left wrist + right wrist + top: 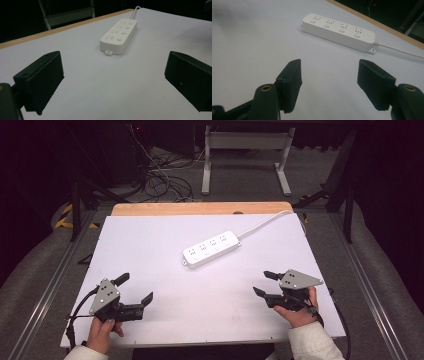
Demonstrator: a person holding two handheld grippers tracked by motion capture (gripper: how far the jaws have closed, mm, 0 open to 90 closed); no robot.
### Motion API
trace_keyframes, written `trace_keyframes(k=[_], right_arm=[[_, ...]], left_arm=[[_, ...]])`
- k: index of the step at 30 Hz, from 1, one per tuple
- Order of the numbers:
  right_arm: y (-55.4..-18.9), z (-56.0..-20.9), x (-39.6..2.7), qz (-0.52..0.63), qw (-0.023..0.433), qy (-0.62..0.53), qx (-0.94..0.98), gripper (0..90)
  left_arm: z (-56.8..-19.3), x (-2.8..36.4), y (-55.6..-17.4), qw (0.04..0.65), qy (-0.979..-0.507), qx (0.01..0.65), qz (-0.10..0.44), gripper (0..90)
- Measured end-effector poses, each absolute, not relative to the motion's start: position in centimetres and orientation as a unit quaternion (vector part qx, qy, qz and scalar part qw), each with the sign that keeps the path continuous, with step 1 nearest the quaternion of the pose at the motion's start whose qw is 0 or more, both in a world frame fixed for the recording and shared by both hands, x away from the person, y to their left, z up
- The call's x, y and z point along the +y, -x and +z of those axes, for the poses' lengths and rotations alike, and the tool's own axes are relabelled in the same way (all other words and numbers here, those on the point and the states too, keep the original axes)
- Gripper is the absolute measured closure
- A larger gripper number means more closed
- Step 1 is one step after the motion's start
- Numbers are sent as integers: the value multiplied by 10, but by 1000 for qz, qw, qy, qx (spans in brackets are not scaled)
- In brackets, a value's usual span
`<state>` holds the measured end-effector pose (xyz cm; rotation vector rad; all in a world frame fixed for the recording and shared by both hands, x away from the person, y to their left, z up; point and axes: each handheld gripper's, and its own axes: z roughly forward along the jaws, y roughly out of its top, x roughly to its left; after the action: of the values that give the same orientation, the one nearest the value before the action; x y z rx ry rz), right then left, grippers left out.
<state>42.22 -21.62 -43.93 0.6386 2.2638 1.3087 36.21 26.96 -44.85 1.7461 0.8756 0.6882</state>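
A white power strip (211,249) with several sockets lies slantwise near the middle of the white table top (150,245), its white cable (262,223) running off to the far right edge. My left gripper (134,289) rests low at the front left, jaws wide open and empty, facing the strip (119,35) from its short end. At the front right my right gripper (264,283) is held in a hand, also open with nothing between its jaws. From there the strip (338,29) lies ahead, seen along its long side, with its cable (398,50) leaving to the right.
A bare wooden strip (200,208) borders the table's far edge. Beyond it stand a white frame leg (206,170) and loose cables (160,182) on the floor. Metal rails (55,285) run along both sides of the table.
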Motion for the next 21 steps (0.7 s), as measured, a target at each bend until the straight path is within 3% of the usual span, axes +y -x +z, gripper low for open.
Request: trace_keyframes(k=[12,21], right_arm=[[-422,-439,-215,474,224,-227,821,366],[-424,-439,-212,459,219,-224,831,468]], left_arm=[[-445,272,-359,505,-722,366,299,29],[-443,273,-359,502,-721,371,300,30]])
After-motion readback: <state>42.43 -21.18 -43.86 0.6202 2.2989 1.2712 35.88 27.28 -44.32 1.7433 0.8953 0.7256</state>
